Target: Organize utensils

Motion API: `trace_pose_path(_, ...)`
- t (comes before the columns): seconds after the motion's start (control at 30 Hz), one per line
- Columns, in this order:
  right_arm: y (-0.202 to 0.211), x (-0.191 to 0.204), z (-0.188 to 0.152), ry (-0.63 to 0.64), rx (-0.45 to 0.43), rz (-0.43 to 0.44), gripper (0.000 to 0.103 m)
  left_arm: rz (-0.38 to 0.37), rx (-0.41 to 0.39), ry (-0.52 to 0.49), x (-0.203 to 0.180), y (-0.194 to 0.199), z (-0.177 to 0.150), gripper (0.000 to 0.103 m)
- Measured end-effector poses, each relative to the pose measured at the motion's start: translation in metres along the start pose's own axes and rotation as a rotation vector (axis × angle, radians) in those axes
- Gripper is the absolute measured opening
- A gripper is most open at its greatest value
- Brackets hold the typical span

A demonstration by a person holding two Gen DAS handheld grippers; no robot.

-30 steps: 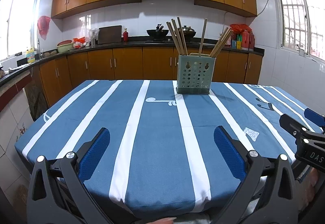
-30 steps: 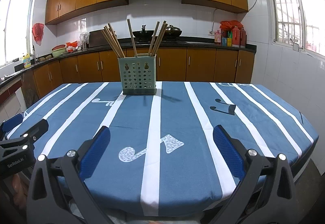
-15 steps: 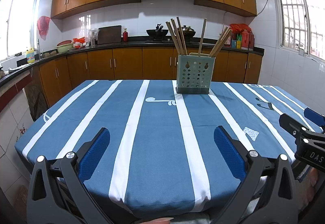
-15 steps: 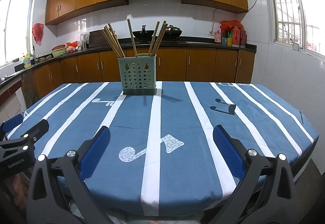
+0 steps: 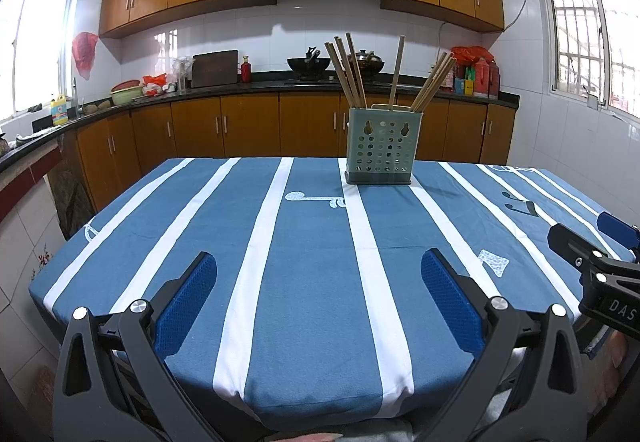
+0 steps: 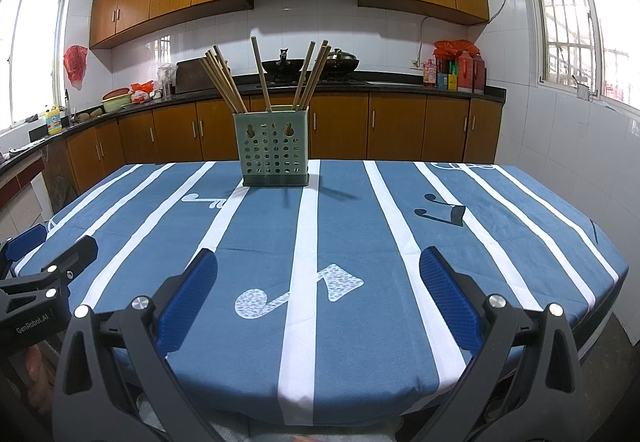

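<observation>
While both tongs gape, chopsticks (image 5: 352,71) fill the holder (image 5: 379,145).

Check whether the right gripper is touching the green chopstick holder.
Apart. The right wrist view shows the right gripper open near the table's front edge, with a wide stretch of striped tablecloth between its fingers and the chopstick holder.

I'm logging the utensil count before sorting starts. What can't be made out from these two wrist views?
- Left wrist view: the lower ends of the wooden chopsticks are hidden by the wall of the green perforated plastic holder, so any inner dividers cannot be told.
- Right wrist view: the chopsticks overlap, so an exact count is unsure.
- Left wrist view: the right tool is cut off by the frame edge.
- Right wrist view: the left tool is cut off likewise.
</observation>
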State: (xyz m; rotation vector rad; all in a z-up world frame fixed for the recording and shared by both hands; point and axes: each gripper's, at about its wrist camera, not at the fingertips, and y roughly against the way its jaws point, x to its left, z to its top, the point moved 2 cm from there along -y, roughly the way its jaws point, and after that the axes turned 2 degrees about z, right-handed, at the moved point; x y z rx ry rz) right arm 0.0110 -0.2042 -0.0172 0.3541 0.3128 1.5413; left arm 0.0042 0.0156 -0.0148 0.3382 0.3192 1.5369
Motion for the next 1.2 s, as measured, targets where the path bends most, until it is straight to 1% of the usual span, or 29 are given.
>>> trace_pose_path(0.7,0.0002,-0.0001,0.0005,-0.001,0.001,0.001,0.099,0.001,0.001,-0.001,-0.0002,0.0003,0.0006,0.101)
trace_pose_path(1.2,-0.0002,0.0002,0.0001,-0.002,0.001,0.001,0.099,-0.002,0.008,0.004,0.0020,0.0000,-0.0066,0.101)
